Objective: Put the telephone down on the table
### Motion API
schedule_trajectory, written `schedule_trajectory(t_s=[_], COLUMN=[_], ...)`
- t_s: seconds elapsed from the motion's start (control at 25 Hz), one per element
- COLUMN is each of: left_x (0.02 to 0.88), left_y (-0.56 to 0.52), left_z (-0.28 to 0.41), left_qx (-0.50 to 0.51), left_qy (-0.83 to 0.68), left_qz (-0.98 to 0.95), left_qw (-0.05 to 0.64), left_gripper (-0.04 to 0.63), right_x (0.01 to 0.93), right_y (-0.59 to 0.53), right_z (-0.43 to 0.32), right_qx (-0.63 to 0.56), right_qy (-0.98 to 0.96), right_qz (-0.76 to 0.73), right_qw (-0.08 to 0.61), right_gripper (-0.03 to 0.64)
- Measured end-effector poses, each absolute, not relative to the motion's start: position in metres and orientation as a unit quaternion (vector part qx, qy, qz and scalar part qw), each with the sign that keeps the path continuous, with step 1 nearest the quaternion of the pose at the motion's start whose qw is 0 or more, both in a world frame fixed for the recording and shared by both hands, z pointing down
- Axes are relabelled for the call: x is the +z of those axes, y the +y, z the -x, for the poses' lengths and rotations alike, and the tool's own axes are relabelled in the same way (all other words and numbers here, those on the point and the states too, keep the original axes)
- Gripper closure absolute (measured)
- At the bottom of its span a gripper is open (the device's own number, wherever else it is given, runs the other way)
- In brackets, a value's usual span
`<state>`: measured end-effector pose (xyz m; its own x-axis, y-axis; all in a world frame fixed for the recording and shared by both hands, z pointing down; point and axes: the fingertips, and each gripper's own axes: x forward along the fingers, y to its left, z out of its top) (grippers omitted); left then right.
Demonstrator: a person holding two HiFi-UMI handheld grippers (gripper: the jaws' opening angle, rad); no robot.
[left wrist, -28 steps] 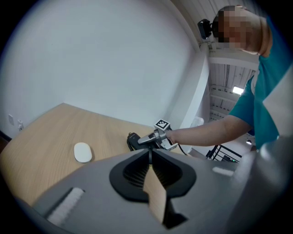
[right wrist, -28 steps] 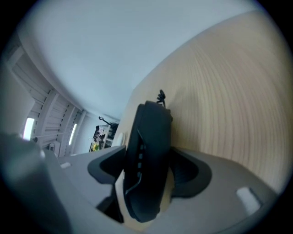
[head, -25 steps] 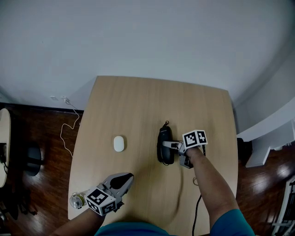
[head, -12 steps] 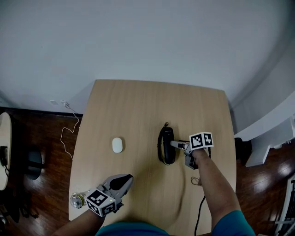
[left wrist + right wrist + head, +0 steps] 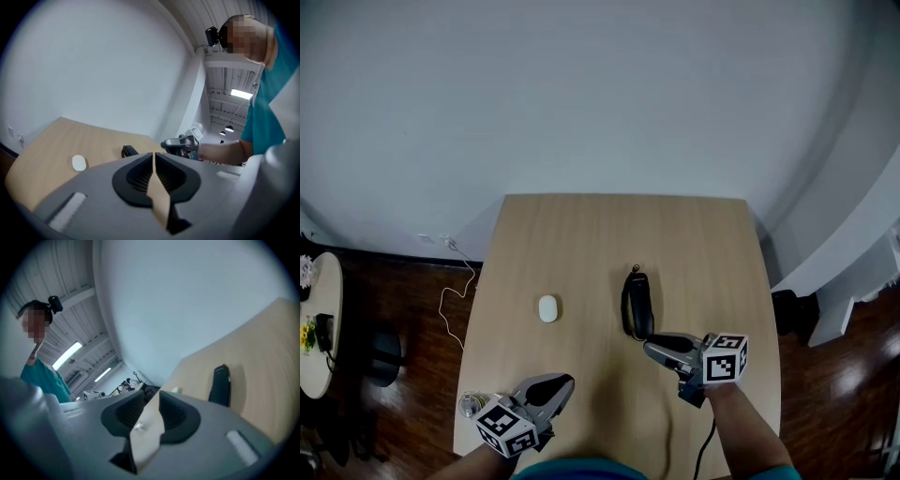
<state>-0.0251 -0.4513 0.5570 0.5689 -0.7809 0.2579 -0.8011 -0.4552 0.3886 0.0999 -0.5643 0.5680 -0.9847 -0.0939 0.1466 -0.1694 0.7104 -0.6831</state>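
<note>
The black telephone (image 5: 637, 302) lies flat on the wooden table (image 5: 581, 234), right of the middle; it also shows in the left gripper view (image 5: 129, 151) and the right gripper view (image 5: 220, 385). My right gripper (image 5: 649, 345) hangs above the table just in front of the telephone, apart from it. Its jaws are closing with nothing between them (image 5: 155, 392). My left gripper (image 5: 561, 382) hovers over the table's near left part, shut and empty (image 5: 154, 153).
A white mouse (image 5: 547, 308) lies left of the telephone. A small clear round object (image 5: 469, 405) sits at the near left corner. A dark cable (image 5: 705, 441) hangs off the near right edge. The wall stands behind the table; a white shelf (image 5: 853, 272) stands at the right.
The right gripper has let go of the telephone, pulled back toward me and risen, with its jaws narrowing. The telephone stays on the table. The left gripper rose a little.
</note>
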Motion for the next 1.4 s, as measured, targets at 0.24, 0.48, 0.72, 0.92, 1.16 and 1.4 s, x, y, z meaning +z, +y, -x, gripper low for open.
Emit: schedule_trajectory(t_s=[0.24, 0.48, 0.72, 0.92, 1.16, 1.4], left_x=[0.506, 0.462, 0.445, 0.432, 0.405, 0.396], left_y=[-0.405, -0.329, -0.231, -0.159, -0.105, -0.058], left_z=[0.027, 0.056, 0.096, 0.125, 0.127, 0.082], left_qx=[0.0, -0.008, -0.029, -0.032, -0.052, -0.053], left_qy=[-0.468, -0.469, -0.45, -0.425, -0.417, -0.413], left_qz=[-0.862, -0.873, -0.884, -0.897, -0.902, -0.904], left_qw=[0.195, 0.133, 0.119, 0.119, 0.103, 0.099], left_gripper=[0.571, 0.571, 0.577, 0.577, 0.577, 0.577], right_x=[0.516, 0.457, 0.436, 0.423, 0.393, 0.387], right_y=[-0.476, -0.385, -0.272, -0.179, -0.115, -0.058], right_z=[-0.078, -0.054, -0.02, 0.004, -0.032, -0.092], right_qx=[0.319, 0.265, 0.265, 0.268, 0.236, 0.208], right_qy=[-0.948, -0.962, -0.963, -0.962, -0.971, -0.977], right_qz=[0.012, 0.068, 0.054, 0.035, 0.008, -0.012], right_qw=[0.013, -0.004, -0.02, -0.033, -0.032, -0.039], right_gripper=[0.615, 0.616, 0.616, 0.615, 0.615, 0.615])
